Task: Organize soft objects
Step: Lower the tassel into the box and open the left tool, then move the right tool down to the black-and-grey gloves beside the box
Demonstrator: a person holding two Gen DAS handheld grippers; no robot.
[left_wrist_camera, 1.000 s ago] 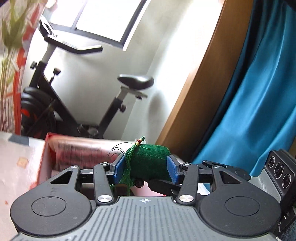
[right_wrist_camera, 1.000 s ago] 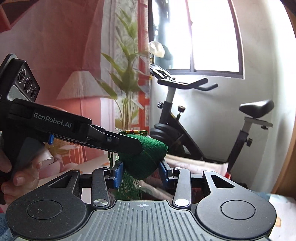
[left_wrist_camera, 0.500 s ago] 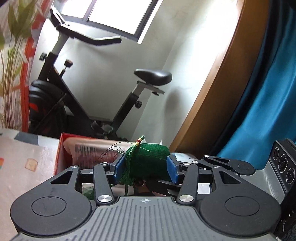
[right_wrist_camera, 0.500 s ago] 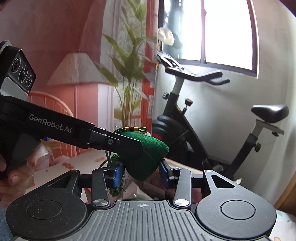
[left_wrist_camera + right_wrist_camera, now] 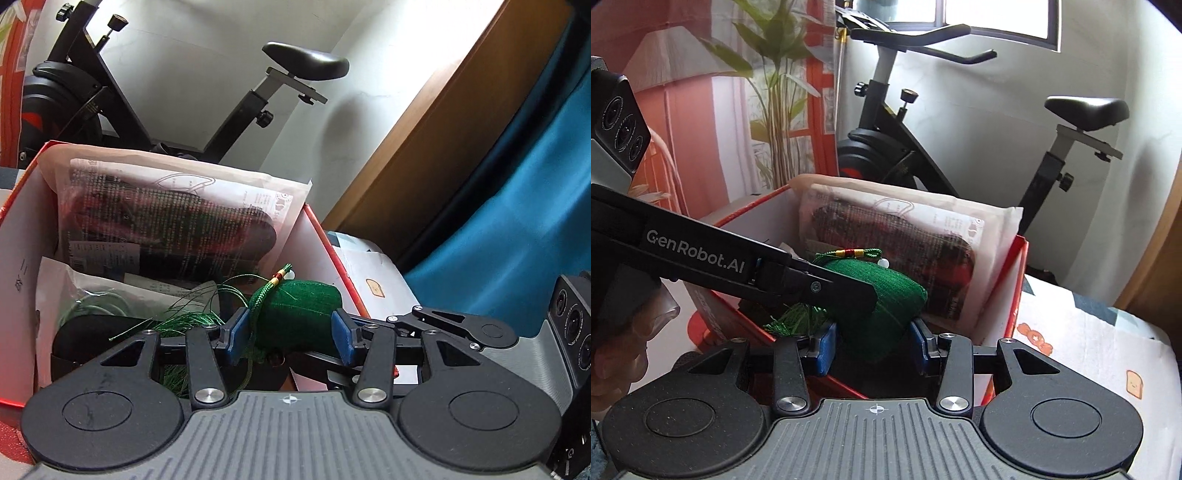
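1. Left wrist view: the left gripper (image 5: pixel 290 335) has its blue pads against both sides of a green pouch (image 5: pixel 304 310), clamped on it.
2. Right wrist view: the right gripper (image 5: pixel 873 345) pinches the same pouch (image 5: pixel 897 295) from below.
3. Held by both, the pouch hangs over a red box (image 5: pixel 1015 280).
4. A plastic bag (image 5: pixel 166 214) leans inside the box (image 5: pixel 332 251).
5. An exercise bike (image 5: pixel 905 129) stands behind.

Matt woven-cloth green pouch (image 5: pixel 303 314); glossy plastic bag (image 5: pixel 173 218).
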